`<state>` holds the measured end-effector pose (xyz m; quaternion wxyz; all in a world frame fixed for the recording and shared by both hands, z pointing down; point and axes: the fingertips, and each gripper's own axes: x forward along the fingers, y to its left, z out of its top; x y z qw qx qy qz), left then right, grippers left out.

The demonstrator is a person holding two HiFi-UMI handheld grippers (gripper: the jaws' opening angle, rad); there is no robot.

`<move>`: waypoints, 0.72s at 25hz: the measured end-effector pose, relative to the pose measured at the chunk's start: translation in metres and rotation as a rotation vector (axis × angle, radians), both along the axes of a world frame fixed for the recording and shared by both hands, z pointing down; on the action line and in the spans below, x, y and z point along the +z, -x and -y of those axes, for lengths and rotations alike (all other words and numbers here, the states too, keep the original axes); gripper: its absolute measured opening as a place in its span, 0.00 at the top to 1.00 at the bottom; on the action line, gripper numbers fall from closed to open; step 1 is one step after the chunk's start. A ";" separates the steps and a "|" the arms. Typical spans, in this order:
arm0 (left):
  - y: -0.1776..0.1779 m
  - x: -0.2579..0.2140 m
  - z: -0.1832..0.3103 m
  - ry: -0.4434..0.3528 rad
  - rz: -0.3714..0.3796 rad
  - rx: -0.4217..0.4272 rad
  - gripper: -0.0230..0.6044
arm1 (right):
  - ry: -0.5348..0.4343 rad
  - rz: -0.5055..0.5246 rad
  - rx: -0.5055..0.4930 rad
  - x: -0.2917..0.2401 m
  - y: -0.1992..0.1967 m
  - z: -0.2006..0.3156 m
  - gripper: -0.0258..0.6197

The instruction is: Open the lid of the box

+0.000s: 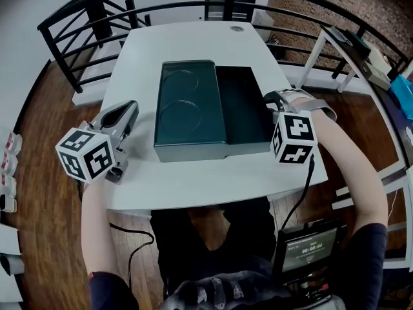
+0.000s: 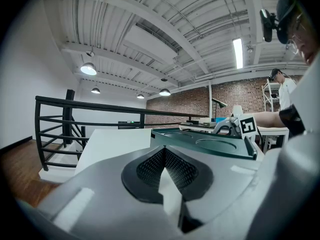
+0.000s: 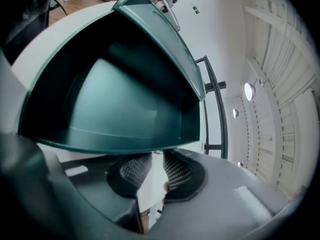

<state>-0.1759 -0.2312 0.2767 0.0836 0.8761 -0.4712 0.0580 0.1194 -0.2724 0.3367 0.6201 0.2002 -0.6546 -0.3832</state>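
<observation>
A dark green box (image 1: 244, 105) lies on the white table (image 1: 193, 183). Its flat lid (image 1: 190, 105), with two round recesses, sits shifted left, so the box's right half shows open and empty. My left gripper (image 1: 131, 106) rests on the table left of the lid, apart from it, shut with nothing between the pads (image 2: 163, 151). My right gripper (image 1: 272, 98) is against the box's right wall. In the right gripper view the box's rim (image 3: 115, 146) covers the tips (image 3: 156, 155), and the pads stand drawn together with only a thin slit.
A black railing (image 1: 97, 18) curves round the table's far side and left. A small round disc (image 1: 237, 28) lies at the table's far end. A screen (image 1: 310, 247) hangs by the person's lap, and white shelving (image 1: 361, 50) stands at the right.
</observation>
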 end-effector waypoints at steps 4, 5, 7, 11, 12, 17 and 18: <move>0.000 0.000 -0.001 0.000 0.001 0.002 0.95 | -0.001 -0.015 0.005 0.000 -0.008 0.001 0.85; 0.000 0.000 -0.001 0.000 0.001 0.002 0.95 | -0.001 -0.013 0.007 0.000 -0.010 0.001 0.85; 0.001 0.000 -0.001 -0.001 0.001 0.001 0.95 | -0.003 0.004 0.008 -0.002 -0.013 0.002 0.85; 0.003 -0.001 -0.001 -0.002 0.000 -0.001 0.95 | -0.007 0.022 0.010 -0.002 -0.012 0.003 0.85; 0.003 -0.001 -0.001 -0.001 0.000 0.000 0.95 | -0.009 0.028 0.013 -0.002 -0.012 0.003 0.85; 0.004 0.000 -0.001 0.000 0.000 0.001 0.95 | -0.048 0.054 0.020 -0.004 -0.017 0.001 0.83; 0.004 0.001 -0.001 0.000 -0.001 0.001 0.95 | -0.066 0.041 0.017 -0.006 -0.020 0.001 0.83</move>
